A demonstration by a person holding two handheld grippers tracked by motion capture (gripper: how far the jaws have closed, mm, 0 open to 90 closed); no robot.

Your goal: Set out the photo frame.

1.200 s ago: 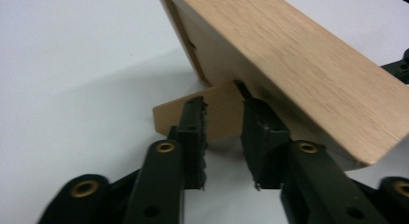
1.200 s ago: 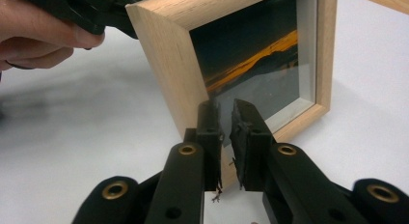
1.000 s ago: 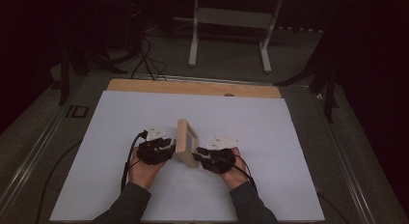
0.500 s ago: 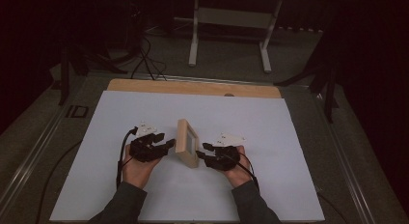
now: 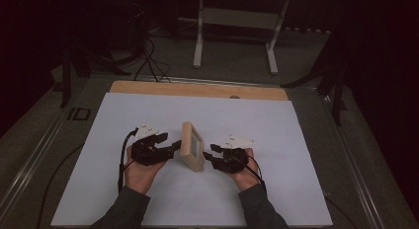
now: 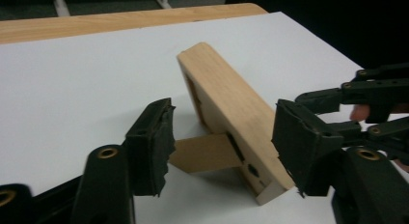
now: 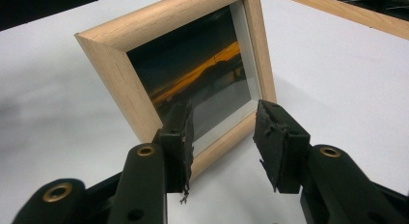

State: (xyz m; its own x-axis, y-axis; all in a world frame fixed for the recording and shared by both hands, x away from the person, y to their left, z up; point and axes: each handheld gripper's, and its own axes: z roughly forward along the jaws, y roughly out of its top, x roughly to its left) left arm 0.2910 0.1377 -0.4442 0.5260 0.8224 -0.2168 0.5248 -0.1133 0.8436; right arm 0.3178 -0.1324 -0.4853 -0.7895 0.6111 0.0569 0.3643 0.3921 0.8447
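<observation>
two grey-sleeved forearms enter from the near edge of a white sheet (image 5: 148, 199) that covers the table, each hand carrying a black two-jaw gripper. the left gripper (image 5: 168, 151) points rightward at the back of a small picture frame (image 5: 191, 146), its jaws having just been opening; in the left gripper view its ragged rubber pads (image 6: 154, 142) stand wide, with the frame's back and its thin fold-out stand (image 6: 205, 153) seen between them but not pressed. the right gripper (image 5: 210, 152) faces the frame from the other side, jaws having parted moments before, now partly spread, and gripping nothing; its torn pads (image 7: 277, 137) hover just in front of the lower rail. the frame, of pale unvarnished wood with square mitred corners and a rounded moulding, stands on edge near the middle of the sheet, between the two tools, tilted back on its stand. its glass (image 7: 202, 84) shows a dark print crossed by an orange streak inside a white mount. beyond the sheet runs a strip of light wooden board (image 5: 197, 90) along the table's far edge, then grey floor with the pale legs of a metal stand (image 5: 234, 41) and trailing black cables (image 5: 148, 61).
</observation>
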